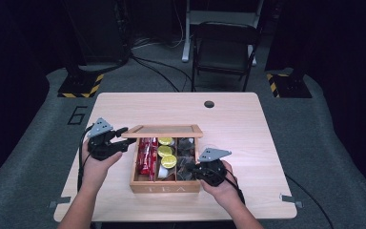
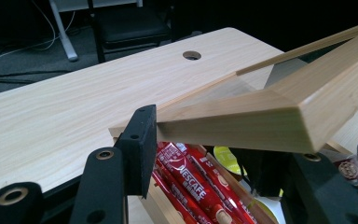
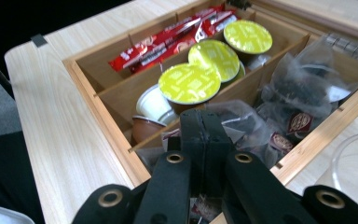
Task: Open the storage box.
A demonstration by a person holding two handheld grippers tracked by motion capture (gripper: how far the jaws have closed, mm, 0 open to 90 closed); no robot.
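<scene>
Fig. — Tea box w/ lid held up. L gripper (image 1: 120, 137) is clamping the front edge of the wooden lid (image 1: 163, 130), jaws narrow on the frame near its corner; the left gripper view is showing the lid (image 2: 279, 112) tilted up over red Nescafé sticks (image 2: 186, 175). R gripper (image 1: 196, 168) is reaching into the rt compartment of the box (image 1: 164, 187), which is sitting mid-table (image 1: 248, 129); its jaws are pressed together among the clear tea sachets (image 3: 279, 116), and whether a sachet is pinched between them can't be told. Sachets are prob. light, soft, crinkly, slippery film: best pinched at a free corner or top seam. Lid is stiff, hinged; grip on frame, not pane.
</scene>
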